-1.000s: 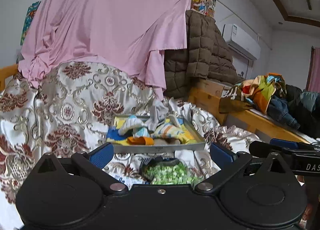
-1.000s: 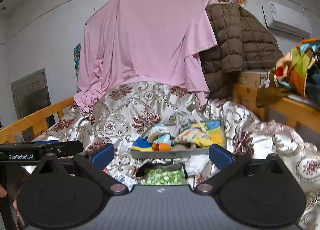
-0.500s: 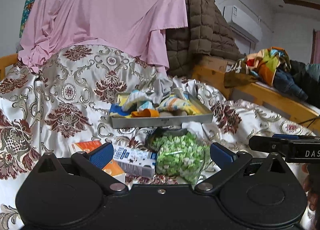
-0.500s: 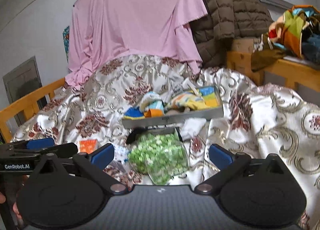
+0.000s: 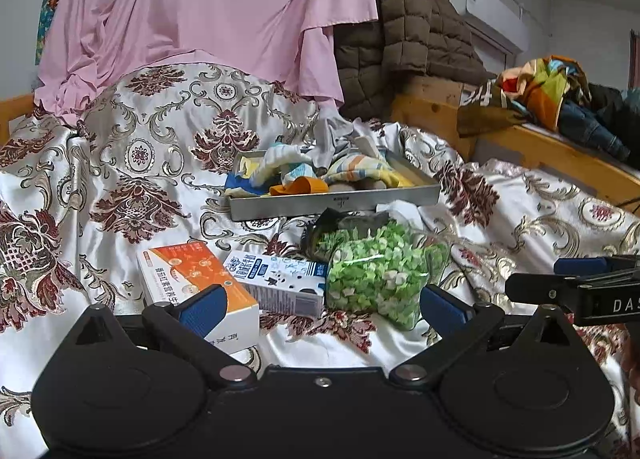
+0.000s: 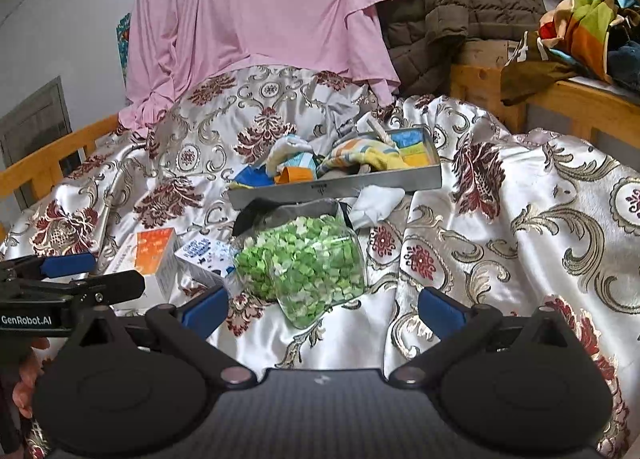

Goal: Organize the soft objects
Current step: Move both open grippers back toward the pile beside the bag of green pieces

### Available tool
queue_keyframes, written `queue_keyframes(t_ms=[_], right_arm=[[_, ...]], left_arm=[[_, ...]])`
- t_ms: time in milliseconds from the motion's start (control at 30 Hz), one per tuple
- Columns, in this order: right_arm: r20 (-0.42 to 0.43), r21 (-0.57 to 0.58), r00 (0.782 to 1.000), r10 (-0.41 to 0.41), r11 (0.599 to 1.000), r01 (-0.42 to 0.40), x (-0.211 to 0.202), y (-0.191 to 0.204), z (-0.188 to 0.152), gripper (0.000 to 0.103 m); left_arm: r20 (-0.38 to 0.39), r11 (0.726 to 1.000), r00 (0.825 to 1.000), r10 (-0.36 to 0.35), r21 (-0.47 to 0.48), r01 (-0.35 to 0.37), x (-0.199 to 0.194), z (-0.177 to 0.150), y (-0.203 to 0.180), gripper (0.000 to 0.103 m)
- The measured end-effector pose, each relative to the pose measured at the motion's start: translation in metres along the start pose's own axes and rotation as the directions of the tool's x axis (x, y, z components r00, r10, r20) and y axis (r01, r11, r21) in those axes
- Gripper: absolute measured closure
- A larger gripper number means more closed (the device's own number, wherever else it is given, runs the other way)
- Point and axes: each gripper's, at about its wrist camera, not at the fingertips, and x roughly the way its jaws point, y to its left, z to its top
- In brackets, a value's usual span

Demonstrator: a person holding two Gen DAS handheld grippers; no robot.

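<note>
A grey metal tray (image 5: 336, 204) (image 6: 340, 186) on the patterned bedspread holds several rolled socks and small cloths in blue, orange, yellow and white. A white cloth (image 6: 376, 199) lies just in front of the tray. A clear bag of green bits (image 5: 376, 275) (image 6: 304, 259) sits nearer to me. My left gripper (image 5: 324, 309) is open above an orange box and a white carton, holding nothing. My right gripper (image 6: 324, 309) is open just short of the green bag, also holding nothing.
An orange-and-white box (image 5: 196, 279) and a blue-and-white carton (image 5: 280, 279) lie left of the bag. A pink sheet (image 5: 200, 11) and a brown quilted coat (image 5: 408, 31) hang behind. A wooden bed rail (image 5: 540, 147) carries a pile of clothes (image 5: 540, 91) at right.
Both grippers have tilted down and come closer to the bed. The boxes and the green bag have come fully into view. Nothing on the bed has moved.
</note>
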Motion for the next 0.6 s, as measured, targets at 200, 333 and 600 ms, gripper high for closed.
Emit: queue_keyframes(t_ms=[200,333,600], right_arm=[[-0.016,0.017,1.000,-0.008,1.000,0.008,0.008,-0.006,-0.003,0.000],[-0.019,0.015,1.000,-0.006,1.000,0.006,0.013,-0.007,-0.003,0.000],[-0.018,0.018,1.000,0.000,1.000,0.000,0.020,-0.007,-0.004,0.000]], left_arm=[[0.005,0.999,1.000,0.021,0.023,-0.021,0.003,-0.002,-0.002,0.001],[0.001,0.999,1.000,0.024,0.031,-0.024,0.007,-0.003,-0.001,0.001],[-0.002,0.999,1.000,0.018,0.026,-0.018,0.013,-0.003,-0.002,0.001]])
